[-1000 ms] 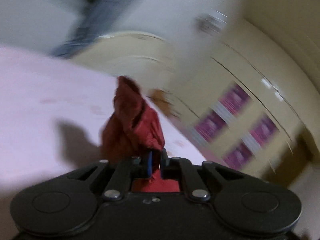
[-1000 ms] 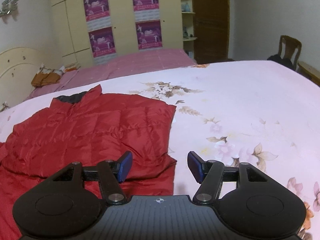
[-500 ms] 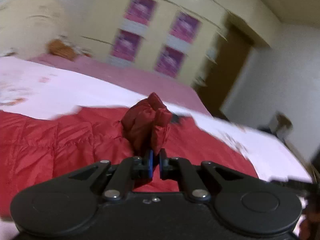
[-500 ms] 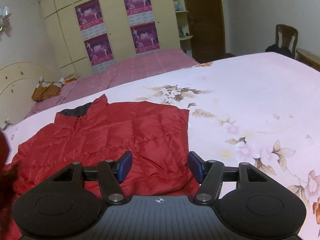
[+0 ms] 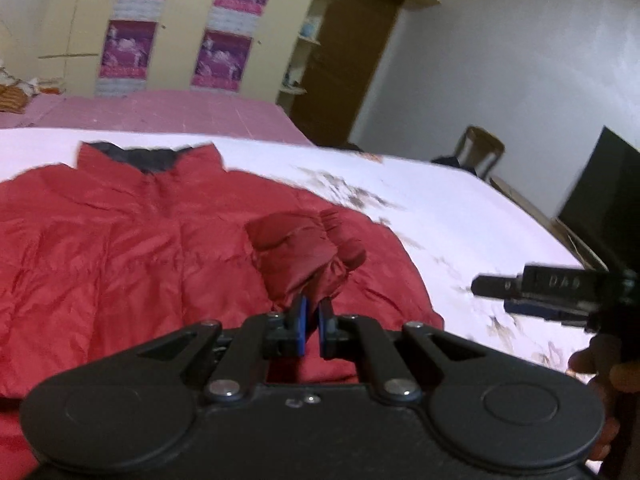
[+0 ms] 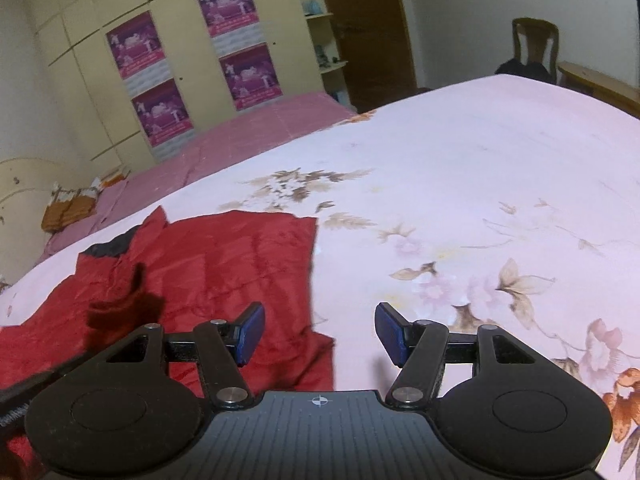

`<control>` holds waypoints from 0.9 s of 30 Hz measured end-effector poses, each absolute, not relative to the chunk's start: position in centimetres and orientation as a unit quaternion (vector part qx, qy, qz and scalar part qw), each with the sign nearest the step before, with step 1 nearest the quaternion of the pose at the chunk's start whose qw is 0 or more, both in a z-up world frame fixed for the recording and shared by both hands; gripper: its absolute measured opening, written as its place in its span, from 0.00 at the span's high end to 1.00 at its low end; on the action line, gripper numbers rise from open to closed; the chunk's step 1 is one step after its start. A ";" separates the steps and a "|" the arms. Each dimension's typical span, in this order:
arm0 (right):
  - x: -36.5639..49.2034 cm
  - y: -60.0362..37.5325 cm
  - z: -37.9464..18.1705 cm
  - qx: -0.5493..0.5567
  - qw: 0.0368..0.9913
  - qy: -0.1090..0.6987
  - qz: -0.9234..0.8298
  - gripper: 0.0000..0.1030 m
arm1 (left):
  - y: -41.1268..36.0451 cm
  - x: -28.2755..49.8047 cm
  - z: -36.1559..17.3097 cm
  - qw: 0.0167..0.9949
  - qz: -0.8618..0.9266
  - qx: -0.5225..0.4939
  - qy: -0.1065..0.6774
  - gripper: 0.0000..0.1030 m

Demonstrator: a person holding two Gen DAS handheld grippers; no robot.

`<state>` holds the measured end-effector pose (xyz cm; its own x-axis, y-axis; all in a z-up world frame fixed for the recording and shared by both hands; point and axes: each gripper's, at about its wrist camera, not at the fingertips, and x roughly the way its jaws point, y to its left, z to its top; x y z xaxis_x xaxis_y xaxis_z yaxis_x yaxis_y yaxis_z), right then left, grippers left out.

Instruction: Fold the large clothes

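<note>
Red down jacket (image 5: pixel 132 248) is lying spread on the floral bed sheet (image 6: pixel 460 200); left tongs (image 5: pixel 311 307) are pinching its bunched cuff (image 5: pixel 304 252) above the jacket, right tongs (image 6: pixel 318 330) gaping empty beside its hem. Slick quilted fabric is risking slipping out mid-fold.

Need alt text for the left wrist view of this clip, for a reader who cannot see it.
The left gripper, fingers shut, pinches a bunched sleeve end of a red puffer jacket and holds it above the jacket's body, which is spread on a floral bedsheet. The right gripper shows at the right edge; a wardrobe with purple posters stands behind.
</note>
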<state>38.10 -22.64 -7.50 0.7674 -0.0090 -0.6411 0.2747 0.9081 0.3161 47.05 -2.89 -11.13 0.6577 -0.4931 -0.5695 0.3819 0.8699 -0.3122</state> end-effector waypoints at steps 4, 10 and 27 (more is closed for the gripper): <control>37.9 -23.3 -7.4 0.217 0.916 0.332 -0.064 0.40 | -4.6 46.5 -11.2 0.901 -0.256 -0.067 0.344 0.35; 38.7 -22.2 -7.1 0.230 0.916 0.327 -0.027 0.40 | 2.0 43.9 -8.6 0.926 -0.209 -0.088 0.302 0.46; 43.2 -16.9 -8.1 0.247 0.899 0.349 0.098 0.83 | 16.4 45.6 -11.3 0.945 -0.055 -0.082 0.312 0.52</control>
